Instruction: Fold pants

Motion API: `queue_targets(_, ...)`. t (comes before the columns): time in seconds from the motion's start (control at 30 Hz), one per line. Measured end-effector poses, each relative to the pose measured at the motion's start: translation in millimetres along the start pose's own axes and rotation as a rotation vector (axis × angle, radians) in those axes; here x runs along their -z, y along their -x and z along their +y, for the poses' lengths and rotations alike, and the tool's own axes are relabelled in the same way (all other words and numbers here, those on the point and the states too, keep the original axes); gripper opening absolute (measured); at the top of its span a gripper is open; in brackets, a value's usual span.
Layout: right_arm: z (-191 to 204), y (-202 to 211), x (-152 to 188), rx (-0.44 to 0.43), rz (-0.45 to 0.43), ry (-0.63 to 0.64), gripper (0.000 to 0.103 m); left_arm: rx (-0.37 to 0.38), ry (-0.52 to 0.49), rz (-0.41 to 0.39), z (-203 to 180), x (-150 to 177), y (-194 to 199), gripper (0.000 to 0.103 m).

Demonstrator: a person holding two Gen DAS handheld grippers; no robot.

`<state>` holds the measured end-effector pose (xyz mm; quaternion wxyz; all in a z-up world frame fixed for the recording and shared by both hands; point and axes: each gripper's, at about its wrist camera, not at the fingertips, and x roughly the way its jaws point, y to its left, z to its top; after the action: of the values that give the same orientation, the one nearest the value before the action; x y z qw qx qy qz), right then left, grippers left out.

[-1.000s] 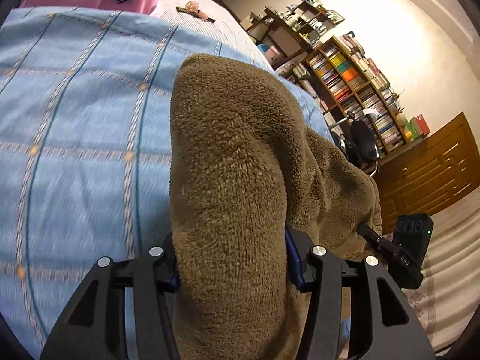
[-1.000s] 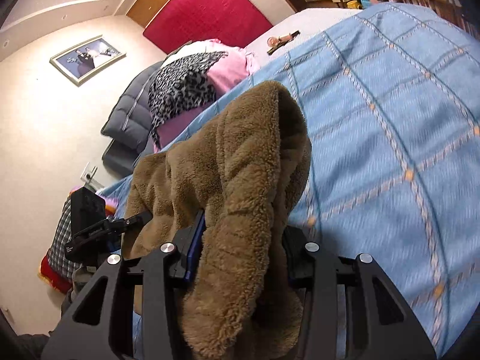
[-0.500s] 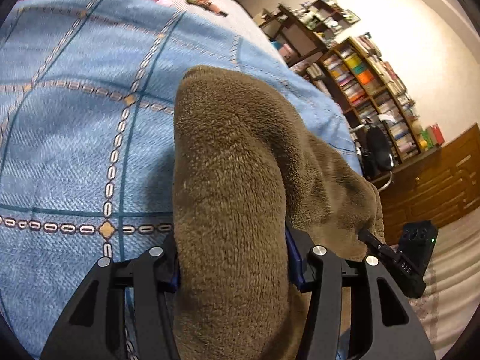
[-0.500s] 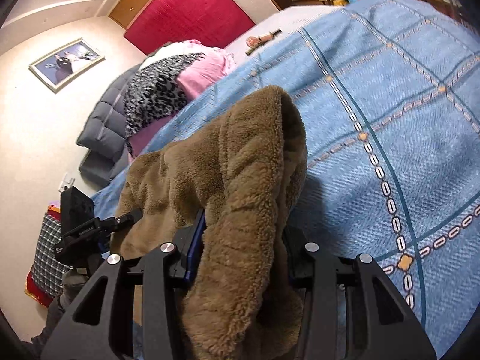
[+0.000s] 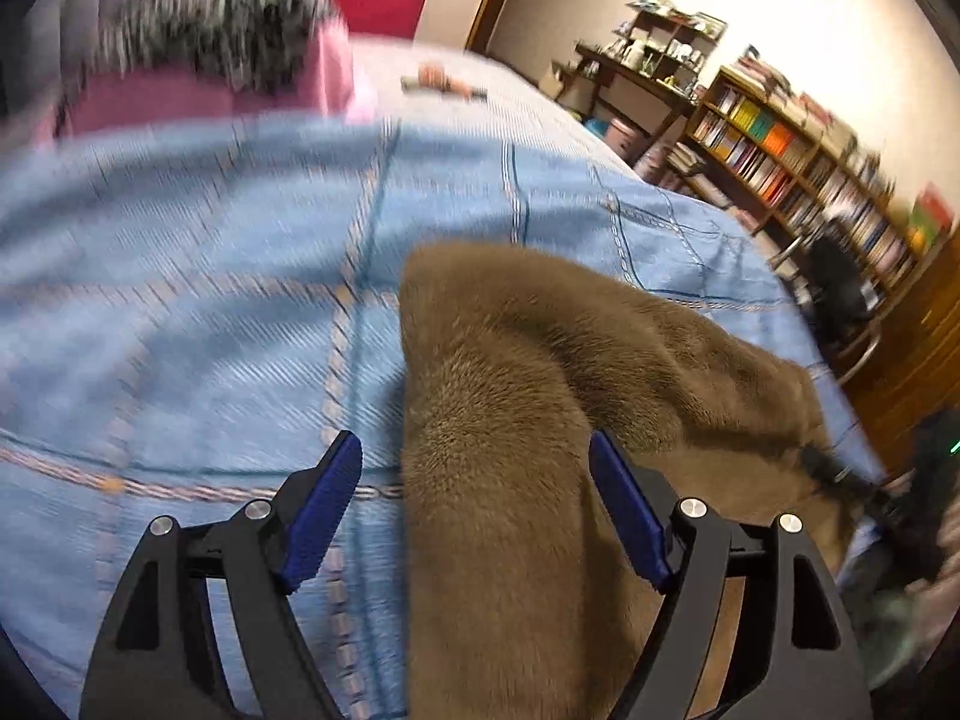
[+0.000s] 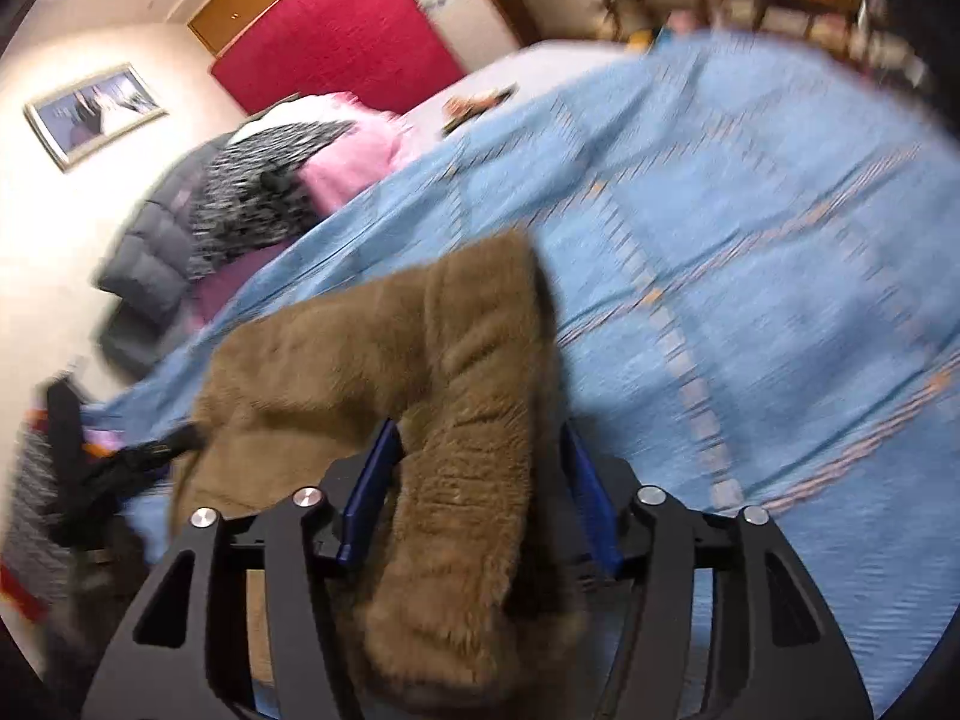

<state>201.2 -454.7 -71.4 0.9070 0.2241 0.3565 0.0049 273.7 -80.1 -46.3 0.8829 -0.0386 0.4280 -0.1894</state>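
Note:
The brown fleece pants (image 5: pixel 528 432) lie folded on the blue checked bedspread (image 5: pixel 210 276). My left gripper (image 5: pixel 480 504) is open, its blue pads wide apart on either side of the pants' end, with a gap on the left side. In the right wrist view the pants (image 6: pixel 420 372) run between the pads of my right gripper (image 6: pixel 480 492), which stands opened a little; the cloth still lies between the jaws. The right gripper shows at the right edge of the left wrist view (image 5: pixel 870 480), and the left gripper at the left of the right wrist view (image 6: pixel 120 462).
A pile of pink and leopard-print clothes (image 6: pixel 312 168) and a grey quilted coat (image 6: pixel 150 252) lie at the bed's head. A small object (image 5: pixel 444 81) lies on the far bed. Bookshelves (image 5: pixel 798 144) and a wooden cabinet (image 5: pixel 918 348) stand to the right of the bed.
Both grippers have opened and let go of the pants, the left one wide. The pants have dropped lower onto the bedspread. Both views are blurred by motion.

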Motion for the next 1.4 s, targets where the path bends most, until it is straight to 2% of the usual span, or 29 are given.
queue_targets(0.1, 17.3, 17.3, 0.7, 0.023, -0.052, 0.075, 0.06, -0.044, -0.085, -0.041, -19.3, 13.4, 18.7, 0.08)
queue_targets(0.13, 24.0, 20.5, 3.2, 0.023, -0.059, 0.102, 0.06, -0.043, -0.088, -0.038, -21.9, 16.6, 20.3, 0.082)
queue_targets(0.3, 56.2, 22.9, 29.4, 0.003, -0.049, 0.277, 0.06, -0.035, -0.093, -0.009, -30.6, 34.6, 19.6, 0.083)
queue_targets(0.43, 42.6, 12.9, 41.2, -0.001, -0.016, 0.268, 0.06, -0.059, -0.1, 0.043, -32.2, 46.6, 2.1, 0.083)
queue_targets(0.57, 24.4, -4.4, 50.6, 0.014, 0.03, 0.26, 0.06, -0.059, -0.11, 0.057, -31.2, 51.3, -11.3, 0.086)
queue_targets(0.8, 24.5, -8.2, 52.1, 0.03, 0.037, 0.275, 0.06, -0.091, -0.121, 0.061, -35.3, 51.8, -13.8, 0.086)
queue_targets(0.9, 28.9, 8.9, 50.9, 0.038, 0.0, 0.263, 0.06, -0.128, -0.149, 0.03, -43.5, 51.0, 0.0, 0.086)
queue_targets(0.97, 33.8, 23.7, 50.8, 0.026, -0.028, 0.248, 0.066, -0.152, -0.174, 0.006, -50.3, 51.6, 10.0, 0.086)
queue_targets(1.03, 38.8, 38.4, 51.7, 0.016, -0.054, 0.237, 0.082, -0.173, -0.182, -0.013, -56.6, 52.2, 20.2, 0.088)
queue_targets(1.2, 52.9, 67.3, 63.4, 0.002, -0.079, 0.245, 0.083, -0.171, -0.19, -0.058, -70.7, 55.9, 45.0, 0.092)
queue_targets(1.27, 57.3, 76.3, 68.4, -0.002, -0.084, 0.248, 0.086, -0.176, -0.197, -0.076, -77.2, 58.5, 55.3, 0.097)
queue_targets(1.4, 67.6, 96.7, 78.4, -0.002, -0.105, 0.262, 0.092, -0.177, -0.206, -0.099, -88.0, 69.6, 74.3, 0.098)
